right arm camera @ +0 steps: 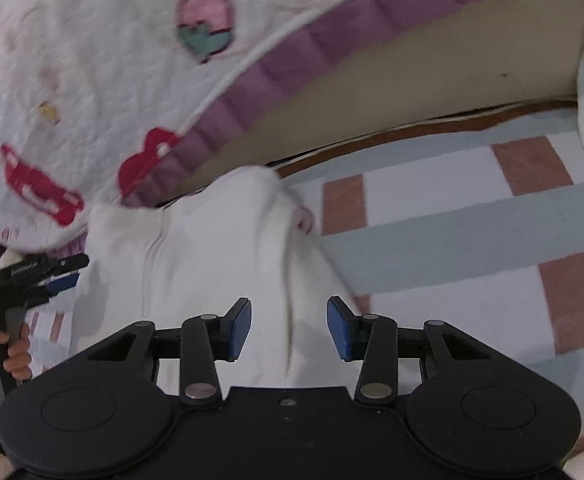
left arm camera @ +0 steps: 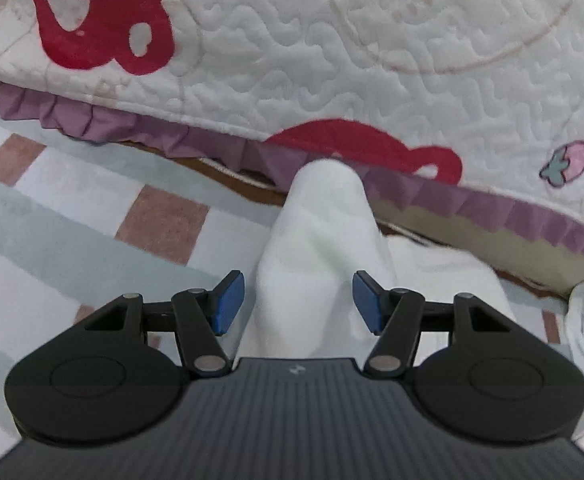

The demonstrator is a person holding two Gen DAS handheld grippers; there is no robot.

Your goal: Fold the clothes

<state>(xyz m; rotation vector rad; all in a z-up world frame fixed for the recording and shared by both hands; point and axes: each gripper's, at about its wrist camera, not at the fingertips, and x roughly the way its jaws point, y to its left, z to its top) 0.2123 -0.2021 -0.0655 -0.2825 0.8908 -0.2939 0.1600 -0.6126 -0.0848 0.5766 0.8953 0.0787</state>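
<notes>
While both grippers hang over it with nothing clamped, the white garment point(left arm camera: 319, 248) lies bunched on the checked rug point(left arm camera: 92, 216), one end up against the frilled edge of the quilted bedspread point(left arm camera: 331, 60).

Left gripper point(left arm camera: 298, 302): jaws apart, blue pads either side of a raised ridge of cloth, not pressing on it. Right gripper point(right arm camera: 289, 328): also apart, with a fold seam running between the pads, no contact that I can see. The left gripper also shows at the edge of the right wrist view, a hand point(right arm camera: 16, 354) on its handle, just beside the garment's left side.

My read: between folds, in the regrasp step. Fabric is still lumpy, so folding is not far along.

The next move calls for picking a clear edge or corner each side, closing on a single layer, then lifting evenly. Risk: pinching the ridge grabs several layers and drags the whole pile.
</notes>
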